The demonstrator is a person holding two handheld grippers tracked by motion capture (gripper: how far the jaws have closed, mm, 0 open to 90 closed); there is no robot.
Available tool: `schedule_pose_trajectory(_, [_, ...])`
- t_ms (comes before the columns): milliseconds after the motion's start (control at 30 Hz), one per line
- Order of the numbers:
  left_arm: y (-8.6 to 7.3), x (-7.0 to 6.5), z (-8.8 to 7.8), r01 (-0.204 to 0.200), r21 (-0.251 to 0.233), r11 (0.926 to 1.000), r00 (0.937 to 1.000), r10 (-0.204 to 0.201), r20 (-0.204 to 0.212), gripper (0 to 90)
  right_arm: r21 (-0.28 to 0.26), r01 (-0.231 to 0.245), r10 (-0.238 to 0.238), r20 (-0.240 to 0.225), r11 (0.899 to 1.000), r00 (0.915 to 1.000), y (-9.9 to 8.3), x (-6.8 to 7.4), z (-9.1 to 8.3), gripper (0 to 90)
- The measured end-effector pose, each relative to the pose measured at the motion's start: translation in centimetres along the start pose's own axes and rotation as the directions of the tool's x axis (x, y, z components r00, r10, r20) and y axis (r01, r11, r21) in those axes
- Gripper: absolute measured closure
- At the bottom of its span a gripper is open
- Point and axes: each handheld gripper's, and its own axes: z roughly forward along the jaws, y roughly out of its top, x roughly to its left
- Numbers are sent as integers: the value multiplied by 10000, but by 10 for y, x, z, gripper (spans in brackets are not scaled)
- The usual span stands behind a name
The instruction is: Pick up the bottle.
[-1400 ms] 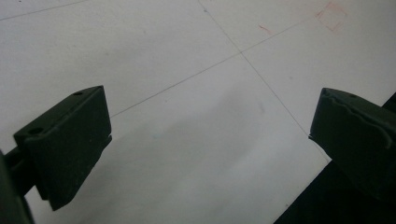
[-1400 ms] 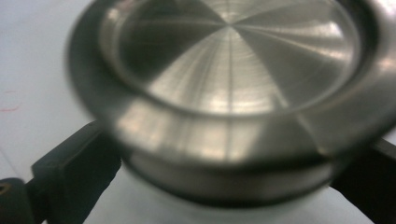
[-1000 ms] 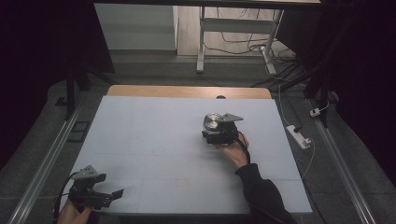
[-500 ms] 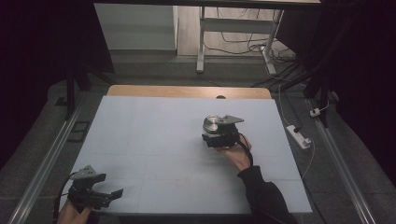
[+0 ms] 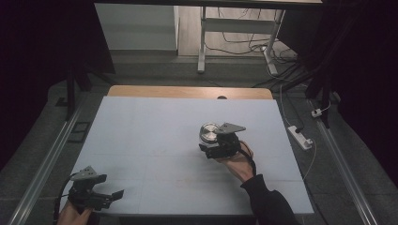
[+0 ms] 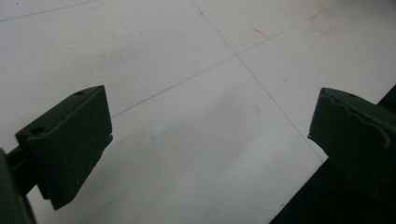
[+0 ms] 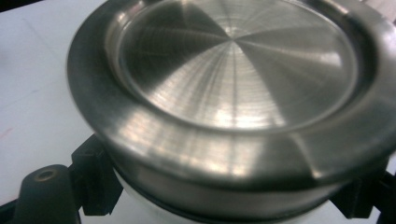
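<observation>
A round container with a brushed steel lid [image 5: 209, 132] [image 7: 233, 79] and a white body is at the middle right of the white table [image 5: 155, 126]. My right gripper [image 5: 207, 143] [image 7: 224, 207] is shut on it, with a black jaw on each side below the lid's rim. A hand holds that gripper from the near side. My left gripper [image 5: 111, 197] [image 6: 210, 140] rests at the near left corner of the table. Its jaws stand wide open over bare table with nothing between them.
The table's near edge runs just under the left gripper [image 6: 327, 186]. A wooden strip [image 5: 187, 92] borders the far edge. A white power strip [image 5: 300, 136] and cables lie on the floor to the right. Metal rails [image 5: 47, 159] flank the table.
The right gripper has drawn back a little toward the near edge with the steel-lidded container in its jaws. The left gripper has stayed where it was.
</observation>
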Motion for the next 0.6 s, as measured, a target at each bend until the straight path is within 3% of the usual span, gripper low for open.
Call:
schedule_pose_trajectory(233, [0,0,0,34,-33,10000,10000,-34,37,1,-278,157,-168,-400,9995,9991,2,16,-12,153])
schedule_pose_trajectory(600, [0,0,0,-8,5,10000,10000,8,23,3,-207,268,-285,-858,9994,9959,-8,37,-30,153])
